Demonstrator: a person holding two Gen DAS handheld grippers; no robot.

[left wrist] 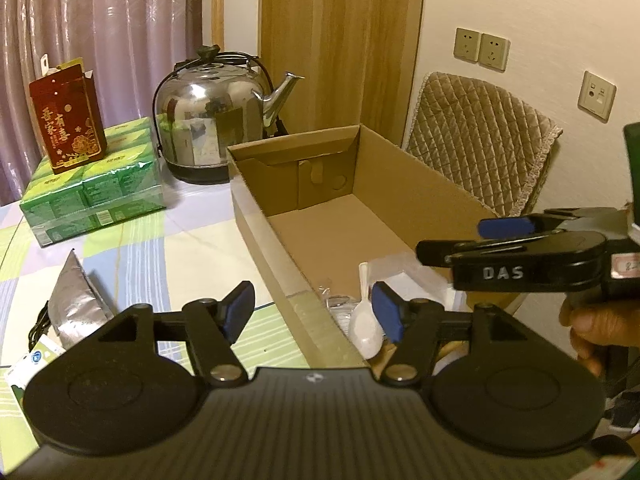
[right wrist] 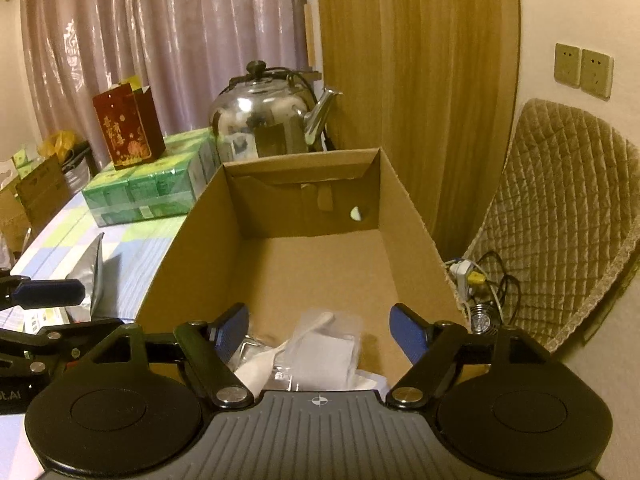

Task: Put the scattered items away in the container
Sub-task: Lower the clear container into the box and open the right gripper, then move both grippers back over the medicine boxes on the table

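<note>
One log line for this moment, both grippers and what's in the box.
left gripper: open, empty | right gripper: open, over box | cardboard box: white spoon, clear packets inside | silver pouch: on table

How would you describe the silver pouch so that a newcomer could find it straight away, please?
Start from the cardboard box on the checked tablecloth. To its left, nearer than the green packs and the kettle, stands the silver pouch. It is the only crinkled, metallic foil thing there; its neighbours are printed cartons.
</note>
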